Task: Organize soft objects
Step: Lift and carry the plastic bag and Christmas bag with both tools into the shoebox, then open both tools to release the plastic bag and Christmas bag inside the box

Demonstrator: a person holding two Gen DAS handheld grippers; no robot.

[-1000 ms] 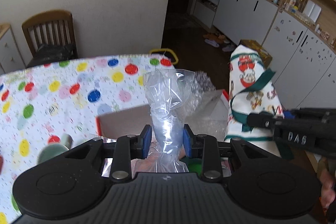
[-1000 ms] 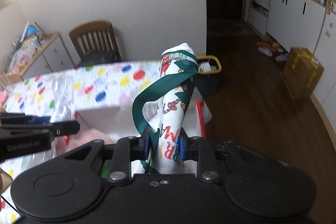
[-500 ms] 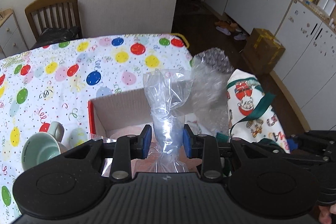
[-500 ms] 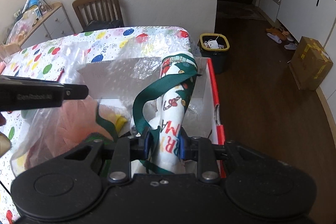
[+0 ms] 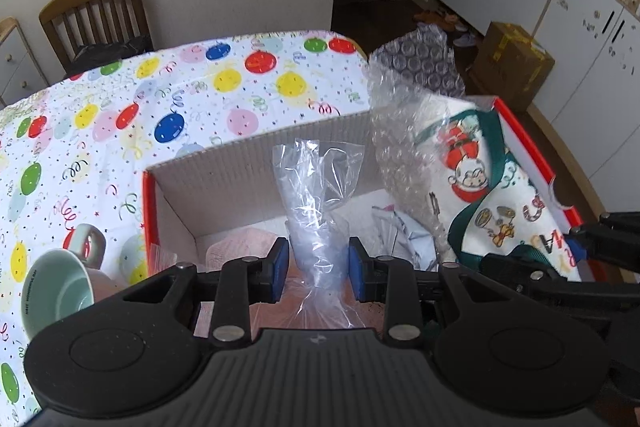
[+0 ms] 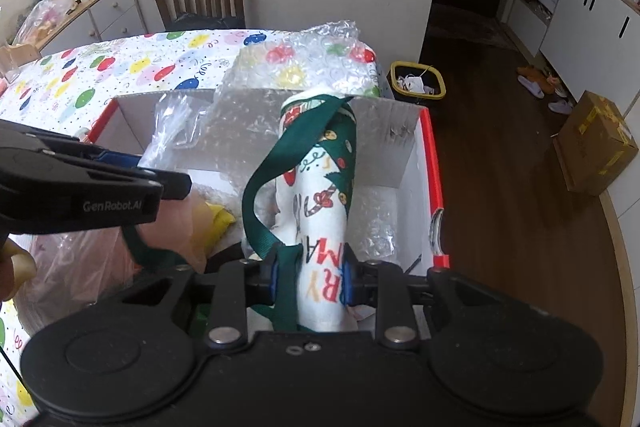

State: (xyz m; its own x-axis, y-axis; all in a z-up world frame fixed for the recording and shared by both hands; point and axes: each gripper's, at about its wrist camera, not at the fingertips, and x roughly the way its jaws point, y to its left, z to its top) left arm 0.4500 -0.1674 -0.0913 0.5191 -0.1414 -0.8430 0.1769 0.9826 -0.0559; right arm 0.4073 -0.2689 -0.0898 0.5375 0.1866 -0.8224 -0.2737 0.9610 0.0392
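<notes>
My left gripper (image 5: 318,269) is shut on the neck of a clear plastic bag (image 5: 316,187) with pink soft stuff, held over an open red cardboard box (image 5: 256,163). My right gripper (image 6: 310,277) is shut on a white Christmas-print cloth bag (image 6: 320,203) with green straps, which reaches into the right part of the same box (image 6: 434,163). The cloth bag also shows in the left wrist view (image 5: 480,187). Bubble wrap (image 5: 404,131) stands inside the box beside the cloth bag. The left gripper shows in the right wrist view (image 6: 92,187).
The box sits on a table with a balloon-print cloth (image 5: 120,115). Two mugs (image 5: 60,287) lie left of the box. A wooden chair (image 5: 96,19) stands behind the table. A yellow bin (image 6: 418,83) and a cardboard carton (image 6: 592,143) are on the floor at the right.
Both grippers have come down and forward with their loads. The box now fills the views, and the plastic bag and the cloth bag sit lower, inside its walls.
</notes>
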